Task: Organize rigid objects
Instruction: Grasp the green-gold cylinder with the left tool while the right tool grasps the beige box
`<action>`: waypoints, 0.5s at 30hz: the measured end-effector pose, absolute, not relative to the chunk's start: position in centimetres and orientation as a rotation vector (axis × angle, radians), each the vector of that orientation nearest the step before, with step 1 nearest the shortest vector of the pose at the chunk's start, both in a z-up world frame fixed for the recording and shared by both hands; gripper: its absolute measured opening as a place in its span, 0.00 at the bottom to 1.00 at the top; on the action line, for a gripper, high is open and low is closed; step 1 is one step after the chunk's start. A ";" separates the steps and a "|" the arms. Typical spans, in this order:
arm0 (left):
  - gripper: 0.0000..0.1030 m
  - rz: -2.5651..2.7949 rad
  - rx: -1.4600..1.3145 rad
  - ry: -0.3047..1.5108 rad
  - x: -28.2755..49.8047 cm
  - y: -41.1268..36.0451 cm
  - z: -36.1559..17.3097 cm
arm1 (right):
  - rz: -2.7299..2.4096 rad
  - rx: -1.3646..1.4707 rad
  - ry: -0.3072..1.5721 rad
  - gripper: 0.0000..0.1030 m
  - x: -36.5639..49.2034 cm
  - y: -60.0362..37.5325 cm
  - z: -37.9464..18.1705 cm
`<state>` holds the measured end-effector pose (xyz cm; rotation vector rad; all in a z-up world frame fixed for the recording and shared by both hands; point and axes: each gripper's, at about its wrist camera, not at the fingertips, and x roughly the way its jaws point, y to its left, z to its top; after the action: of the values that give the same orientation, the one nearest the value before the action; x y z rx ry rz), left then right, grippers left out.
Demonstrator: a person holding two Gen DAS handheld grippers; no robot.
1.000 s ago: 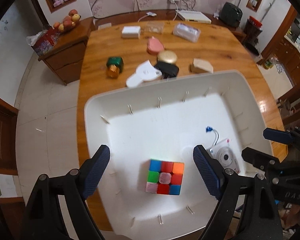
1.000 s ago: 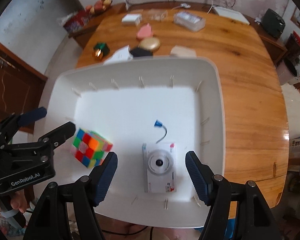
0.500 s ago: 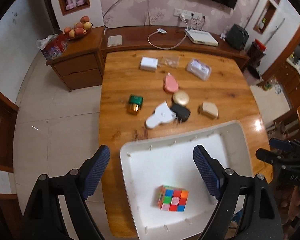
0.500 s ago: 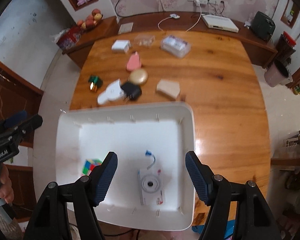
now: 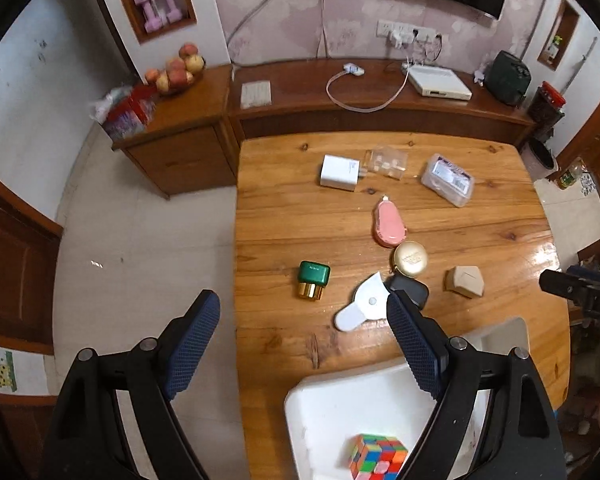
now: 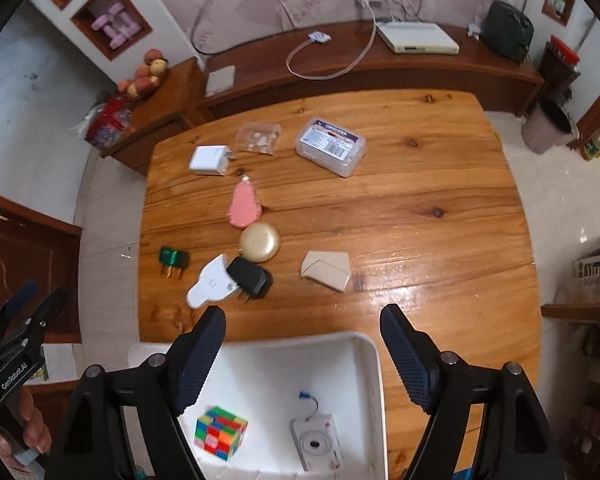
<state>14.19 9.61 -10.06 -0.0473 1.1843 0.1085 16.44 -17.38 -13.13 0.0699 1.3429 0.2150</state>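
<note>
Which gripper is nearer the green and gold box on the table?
Left. The left gripper hangs just short of the green and gold box; the right gripper sits farther right, over the white bin.

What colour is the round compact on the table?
Gold; the round compact shows best in the right wrist view.

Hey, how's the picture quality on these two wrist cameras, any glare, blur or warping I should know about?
Left wrist view: strong fisheye bending, dark vignette corners, glare on the table at right, cube slightly soft. Right wrist view: same bowing, a bright sheen on the wood beside the beige box; the cube and white camera in the bin look a bit blurred.
</note>
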 end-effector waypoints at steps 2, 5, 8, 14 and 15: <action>0.85 0.114 -0.044 1.209 15.5 9.9 -11.5 | 0.201 0.073 1.372 0.78 17.7 -17.2 -14.8; 0.85 0.120 -0.021 1.244 17.2 10.0 -13.9 | 0.187 0.086 1.422 0.78 19.4 -16.9 -17.7; 0.85 0.118 -0.012 1.289 18.5 10.0 -16.5 | 0.186 0.099 1.460 0.78 20.5 -16.6 -20.0; 0.85 0.103 -0.027 1.384 20.7 10.3 -21.4 | 0.151 0.120 1.546 0.78 22.3 -16.6 -24.8; 0.85 0.105 -0.025 1.395 20.9 10.3 -22.0 | 0.146 0.126 1.557 0.78 22.5 -16.6 -25.4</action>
<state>20.94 10.26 -21.97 -0.0251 1.3953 0.1046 22.46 -16.58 -25.36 0.1259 1.5565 0.1459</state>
